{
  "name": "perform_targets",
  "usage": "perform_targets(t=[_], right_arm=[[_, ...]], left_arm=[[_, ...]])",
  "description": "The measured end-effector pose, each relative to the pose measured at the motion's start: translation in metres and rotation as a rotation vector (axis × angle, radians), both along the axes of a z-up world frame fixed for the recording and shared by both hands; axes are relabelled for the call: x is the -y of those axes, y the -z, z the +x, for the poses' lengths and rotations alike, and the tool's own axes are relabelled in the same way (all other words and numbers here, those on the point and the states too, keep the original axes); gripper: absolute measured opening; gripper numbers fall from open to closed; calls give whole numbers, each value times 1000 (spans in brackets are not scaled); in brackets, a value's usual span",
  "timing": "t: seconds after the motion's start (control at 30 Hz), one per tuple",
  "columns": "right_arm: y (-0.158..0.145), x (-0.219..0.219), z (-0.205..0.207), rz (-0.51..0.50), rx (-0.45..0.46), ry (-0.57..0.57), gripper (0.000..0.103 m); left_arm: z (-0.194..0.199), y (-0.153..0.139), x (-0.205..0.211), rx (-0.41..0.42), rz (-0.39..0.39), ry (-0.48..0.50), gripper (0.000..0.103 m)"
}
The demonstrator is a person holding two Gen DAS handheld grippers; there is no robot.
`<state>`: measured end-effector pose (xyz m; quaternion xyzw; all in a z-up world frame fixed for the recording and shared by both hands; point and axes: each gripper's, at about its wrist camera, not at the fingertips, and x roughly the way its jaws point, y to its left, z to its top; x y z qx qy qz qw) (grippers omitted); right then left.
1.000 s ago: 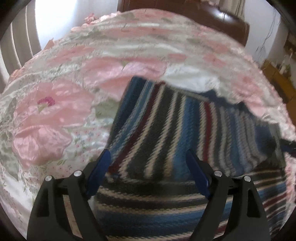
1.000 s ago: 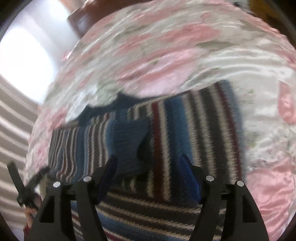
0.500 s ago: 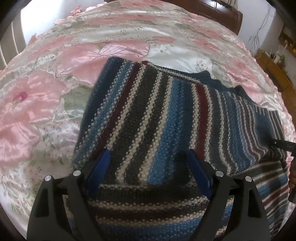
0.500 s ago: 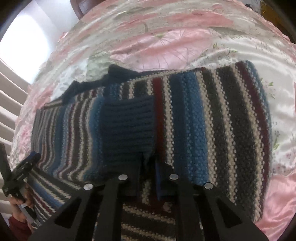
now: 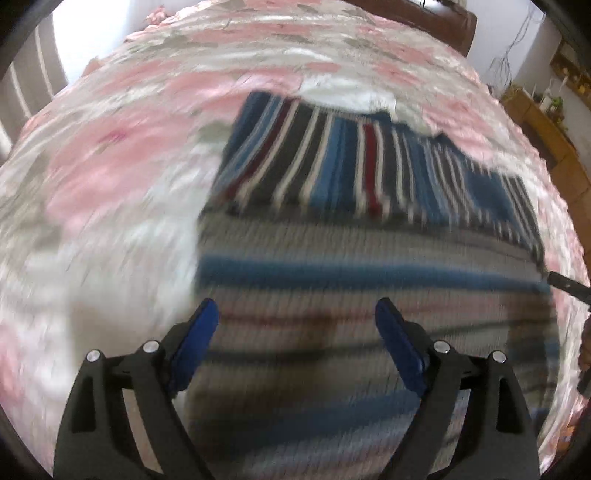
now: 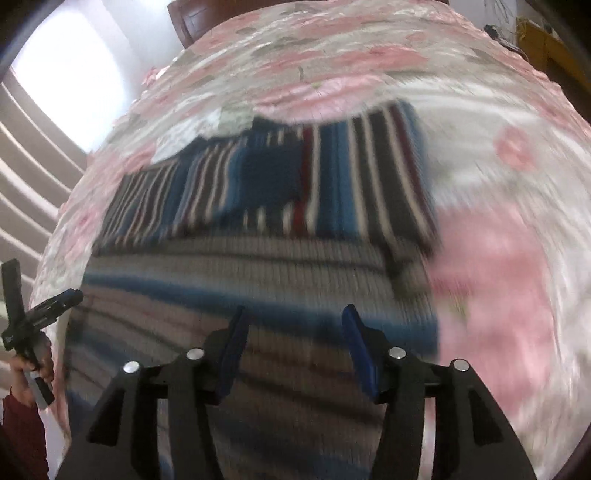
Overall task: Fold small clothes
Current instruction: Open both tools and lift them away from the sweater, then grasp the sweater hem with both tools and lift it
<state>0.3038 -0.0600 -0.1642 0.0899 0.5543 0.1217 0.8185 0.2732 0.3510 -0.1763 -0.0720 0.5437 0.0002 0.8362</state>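
Observation:
A striped knit sweater (image 5: 369,236) in blue, grey, white and dark red lies flat on the bed. Its far part is folded over toward me, stripes running lengthwise, with a plain blue cuff (image 6: 273,173) on top. My left gripper (image 5: 297,321) hovers open over the sweater's near left part, nothing between its blue pads. My right gripper (image 6: 293,328) is open over the near right part, also holding nothing. In the right wrist view the left gripper's black body (image 6: 33,314) shows at the far left, held by a hand. Both views are motion-blurred.
The pink and white floral satin bedspread (image 5: 110,177) covers the bed all around the sweater. A dark wooden headboard (image 5: 436,14) stands at the far end. Wooden furniture (image 5: 546,122) sits off to the right; a bright window with striped curtains (image 6: 55,110) is to the left.
Both grippers have pulled back and up from the folded edge. The right gripper, shut half a second ago, has opened and let go of the sweater. The left gripper stayed open.

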Motion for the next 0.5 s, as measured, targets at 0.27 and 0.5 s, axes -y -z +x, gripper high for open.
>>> perform_targets(t=[0.27,0.5], right_arm=[[2,32,-137,11,-106,39,54],[13,32,-203,49,-170,57,55]], left_arm=[[-115,3,-14,-118,-20,-49,87],[-161,8,3,-139,-95,-33,87]])
